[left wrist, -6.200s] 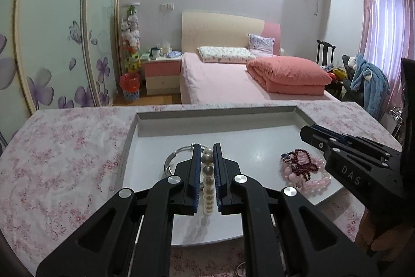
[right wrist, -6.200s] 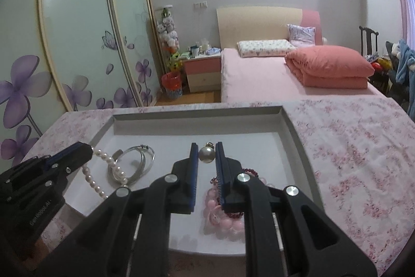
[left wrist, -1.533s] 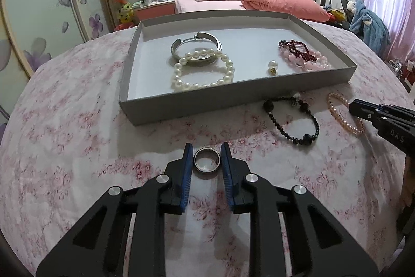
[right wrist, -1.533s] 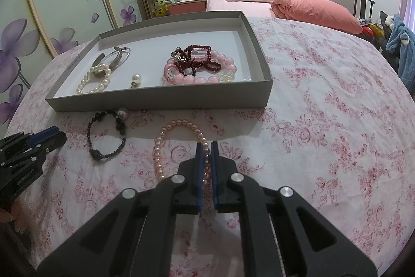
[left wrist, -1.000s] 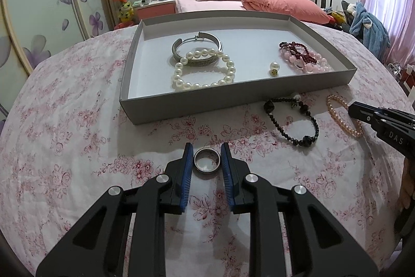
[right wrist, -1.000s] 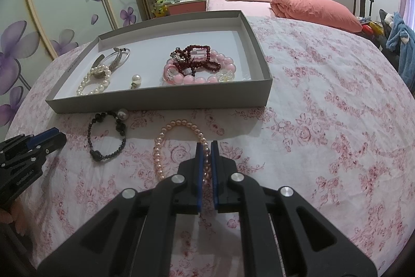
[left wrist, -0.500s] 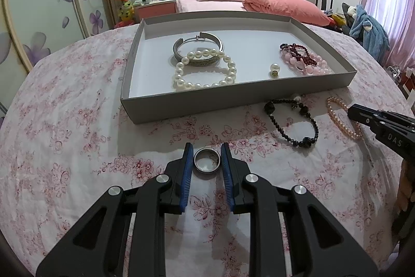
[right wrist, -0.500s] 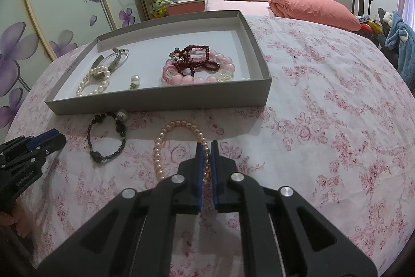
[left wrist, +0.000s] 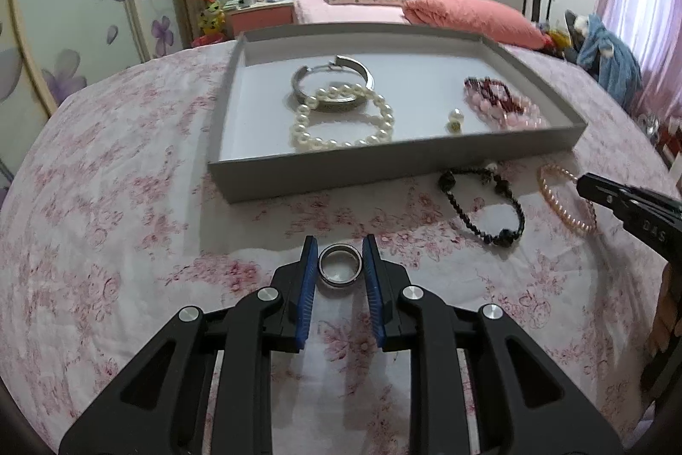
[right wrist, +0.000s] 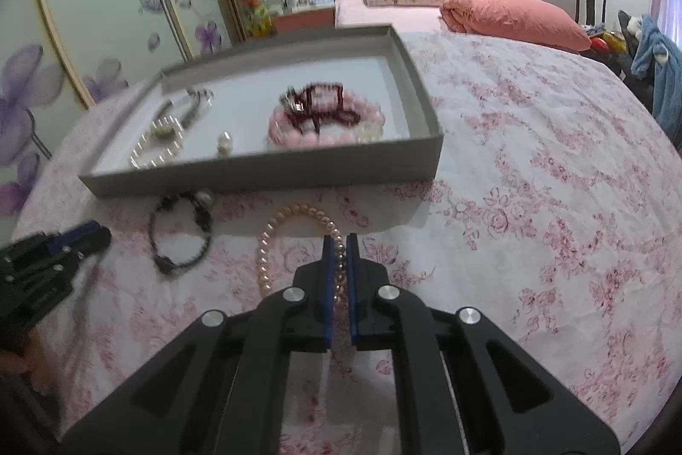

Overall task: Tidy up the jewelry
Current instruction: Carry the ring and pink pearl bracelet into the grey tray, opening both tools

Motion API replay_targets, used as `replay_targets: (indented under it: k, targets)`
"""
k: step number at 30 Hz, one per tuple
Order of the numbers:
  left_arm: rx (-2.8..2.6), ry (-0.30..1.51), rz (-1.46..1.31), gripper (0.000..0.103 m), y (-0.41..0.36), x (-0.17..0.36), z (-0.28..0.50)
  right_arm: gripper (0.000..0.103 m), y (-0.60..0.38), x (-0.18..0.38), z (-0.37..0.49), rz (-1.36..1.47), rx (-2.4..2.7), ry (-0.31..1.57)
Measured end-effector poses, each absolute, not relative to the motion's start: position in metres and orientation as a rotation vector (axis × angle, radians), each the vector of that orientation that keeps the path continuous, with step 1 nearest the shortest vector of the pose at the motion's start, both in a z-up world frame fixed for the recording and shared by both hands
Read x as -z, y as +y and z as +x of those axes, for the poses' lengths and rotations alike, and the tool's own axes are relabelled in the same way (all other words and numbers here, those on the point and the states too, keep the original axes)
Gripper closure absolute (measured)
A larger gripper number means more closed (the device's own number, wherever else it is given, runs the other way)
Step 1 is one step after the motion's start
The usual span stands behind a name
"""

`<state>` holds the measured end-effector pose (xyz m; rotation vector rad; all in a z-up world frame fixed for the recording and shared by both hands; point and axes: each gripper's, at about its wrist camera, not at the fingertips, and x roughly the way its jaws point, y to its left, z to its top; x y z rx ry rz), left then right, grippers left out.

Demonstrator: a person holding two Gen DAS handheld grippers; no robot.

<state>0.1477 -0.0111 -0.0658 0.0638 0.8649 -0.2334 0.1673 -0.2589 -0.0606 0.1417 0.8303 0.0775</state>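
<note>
My left gripper [left wrist: 340,256] is shut on a silver ring [left wrist: 340,266], held just above the floral cloth in front of the grey tray [left wrist: 383,169]. My right gripper [right wrist: 339,248] is shut on a pink pearl bracelet [right wrist: 273,241] that still lies mostly on the cloth; it also shows in the left wrist view [left wrist: 558,199]. A black bead bracelet [left wrist: 486,205] lies between the two grippers. In the tray lie a silver bangle [left wrist: 332,82], a white pearl bracelet [left wrist: 341,122], a pearl earring [left wrist: 455,119] and pink and dark red bead bracelets [left wrist: 498,105].
The table wears a pink floral cloth [left wrist: 106,199]. Behind it stand a bed [left wrist: 383,7] with a folded pink quilt, a nightstand [left wrist: 255,15], a flowered sliding wardrobe [right wrist: 85,28] at the left and a chair with clothes [left wrist: 605,67] at the right.
Since 6.2 s ago both grippers left the tray and closed on the ring and the pink pearl bracelet. In the last half second the right view has shifted and blurred; the left gripper holds steady.
</note>
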Motion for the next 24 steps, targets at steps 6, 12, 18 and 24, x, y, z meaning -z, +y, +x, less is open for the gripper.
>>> replay_targets:
  k: [6,12,18,24]
  targets:
    - [0.227,0.740,-0.006,0.080,0.004,0.039,0.130,0.097,-0.259,0.032,0.148,0.195,-0.139,0.685]
    - [0.218,0.589,-0.001,0.081,0.000,0.017,0.107,0.097,-0.253,0.011,0.134,0.206,-0.157,0.585]
    - [0.183,0.472,0.014,0.080,-0.006,0.001,0.092,0.097,-0.247,-0.014,0.121,0.198,-0.155,0.481]
    - [0.159,0.372,0.047,0.081,-0.013,-0.017,0.082,0.097,-0.237,-0.036,0.112,0.159,-0.147,0.395]
